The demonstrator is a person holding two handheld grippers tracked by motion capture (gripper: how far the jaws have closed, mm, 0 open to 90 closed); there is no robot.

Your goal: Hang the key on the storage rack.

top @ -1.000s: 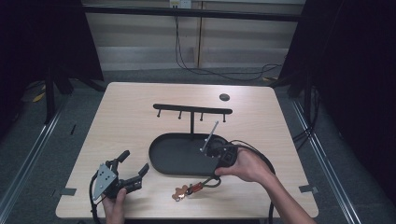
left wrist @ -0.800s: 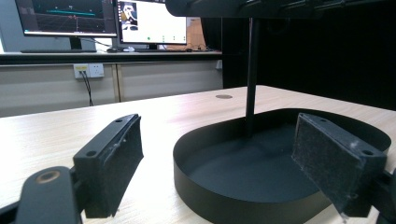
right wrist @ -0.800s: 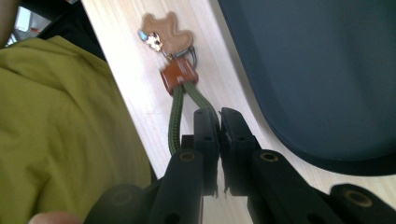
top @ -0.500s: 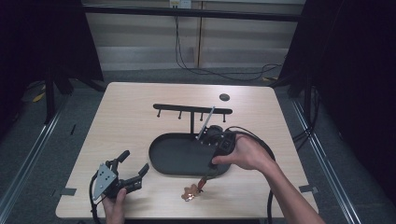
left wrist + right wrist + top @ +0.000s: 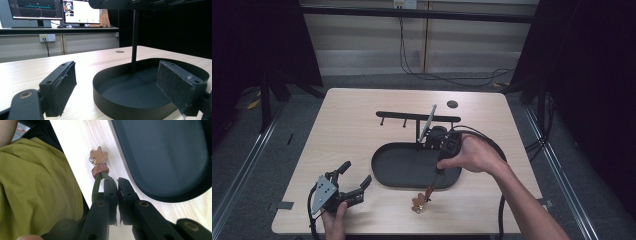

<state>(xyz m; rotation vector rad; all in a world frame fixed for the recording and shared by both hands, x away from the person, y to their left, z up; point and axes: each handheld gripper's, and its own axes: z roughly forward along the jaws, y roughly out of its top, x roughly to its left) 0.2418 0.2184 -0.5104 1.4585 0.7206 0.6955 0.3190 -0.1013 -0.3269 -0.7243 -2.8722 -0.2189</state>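
A keychain hangs from my right gripper [image 5: 435,177]: an olive-green cord [image 5: 430,191] ending in a small brown bear charm [image 5: 418,203]. The charm is low over the table's front edge, just in front of the black oval tray [image 5: 384,172]; whether it touches the wood I cannot tell. In the right gripper view the right gripper [image 5: 117,182] has its jaws pressed together, with the cord [image 5: 97,186] running out beside them to the charm [image 5: 98,156]. My left gripper [image 5: 357,172] rests at the front left of the table, open and holding nothing. Its pads [image 5: 61,87] frame the tray [image 5: 120,107].
A black hook rack [image 5: 417,117] on a thin post [image 5: 135,42] stands at the tray's far edge. A small dark disc [image 5: 452,104] lies at the back right of the table. The person's yellow-green shirt [image 5: 37,190] is close behind the front edge.
My right gripper has risen and drifted right with the keychain. The cord, which lay flat on the table, now hangs straight down. The left gripper has stayed still.
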